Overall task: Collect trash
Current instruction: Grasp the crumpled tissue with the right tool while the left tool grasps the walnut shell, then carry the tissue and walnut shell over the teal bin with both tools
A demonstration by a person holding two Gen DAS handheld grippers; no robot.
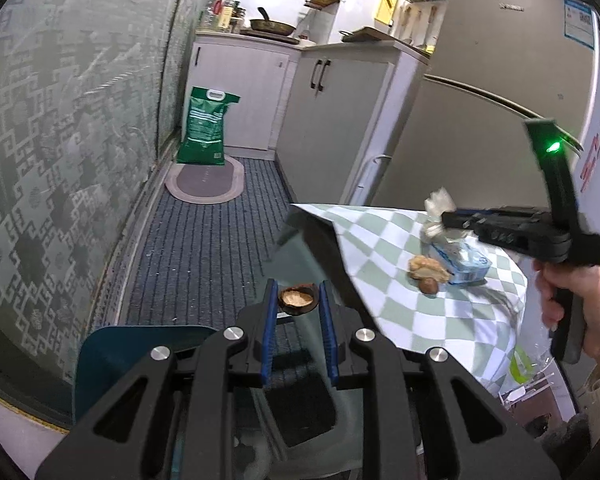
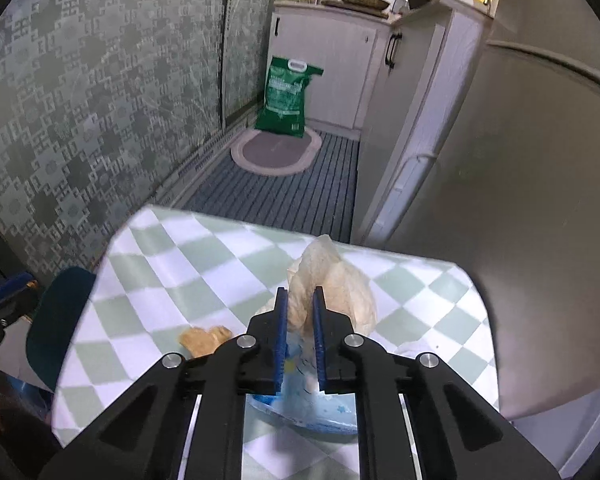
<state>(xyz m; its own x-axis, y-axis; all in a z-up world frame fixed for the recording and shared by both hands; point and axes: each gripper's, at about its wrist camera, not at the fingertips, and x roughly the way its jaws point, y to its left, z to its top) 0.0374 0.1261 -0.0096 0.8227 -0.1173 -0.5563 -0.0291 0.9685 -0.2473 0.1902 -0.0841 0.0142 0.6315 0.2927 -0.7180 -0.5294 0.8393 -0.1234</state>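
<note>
Left wrist view first: my left claw (image 1: 297, 312) is closed down on half a nut shell (image 1: 297, 298), pinched between the blue pads (image 1: 269, 332), and it hangs off the edge of the surface (image 1: 380, 248), over the floor side. There's a dark blue rounded thing (image 1: 140, 360) low on the left that I'm guessing is the bin, can't say for sure. If so, the trick is to get the shell fully over its opening before I let go, because a light shell like that will probably bounce off a rim. On the checkered cloth there's more to collect: a pale crumpled scrap (image 1: 426, 269), a small brown nut (image 1: 429, 286) just beside it, and a light blue wrapper (image 1: 466, 258) touching them. My right claw (image 1: 446, 220) shows from the side there, up against a crinkly plastic bag (image 1: 440, 202).

Right wrist view: my right claw (image 2: 301, 308) is narrowed around the crinkly plastic bag (image 2: 336, 276), pads pressing into its neck, with the light blue wrapper (image 2: 320, 412) underneath. Thin film slips, so I'd squeeze fully and lift slowly, watching that the wrapper doesn't drag along and fall off the surface (image 2: 188, 256). The pale crumpled scrap (image 2: 204, 338) sits just left.
</note>
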